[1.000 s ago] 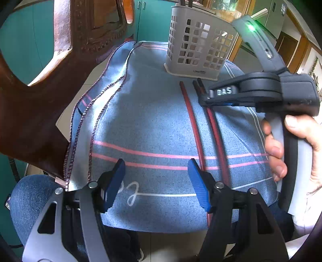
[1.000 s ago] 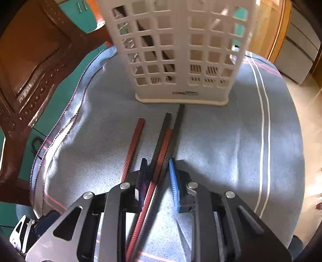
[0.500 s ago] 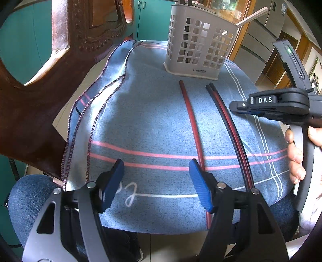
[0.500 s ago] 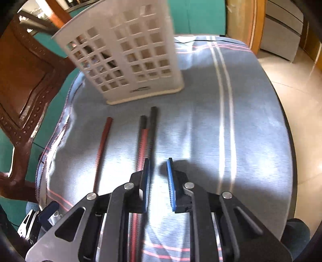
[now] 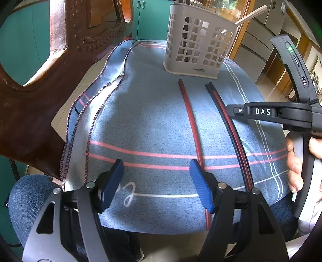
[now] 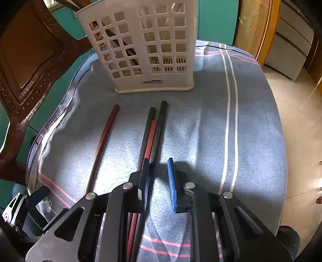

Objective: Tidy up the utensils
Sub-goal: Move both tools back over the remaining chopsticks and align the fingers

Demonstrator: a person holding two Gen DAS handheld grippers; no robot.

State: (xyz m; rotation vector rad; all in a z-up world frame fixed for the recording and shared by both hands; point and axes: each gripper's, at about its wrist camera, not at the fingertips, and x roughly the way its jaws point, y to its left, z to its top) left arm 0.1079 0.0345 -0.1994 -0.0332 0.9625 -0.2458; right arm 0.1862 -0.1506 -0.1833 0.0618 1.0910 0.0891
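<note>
Right gripper (image 6: 159, 181) shifted off chopstick bundle (image 6: 153, 137); jaws narrowly apart, empty. Left gripper (image 5: 156, 181) jaws wide apart, empty.

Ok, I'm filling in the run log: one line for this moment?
left gripper: open, empty | right gripper: open, empty | chopsticks: on cloth | basket: upright

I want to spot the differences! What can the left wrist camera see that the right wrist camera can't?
Only the left wrist view shows the right gripper's black body marked DAS, the hand holding it, and a pale stick poking out of the basket.

Only the right wrist view shows the right gripper from behind, jaws narrowly apart with nothing between them, just right of the black and red chopstick bundle.

Both show the white basket, the lone red chopstick, the bundle, the blue striped cloth and the brown wooden chair.
</note>
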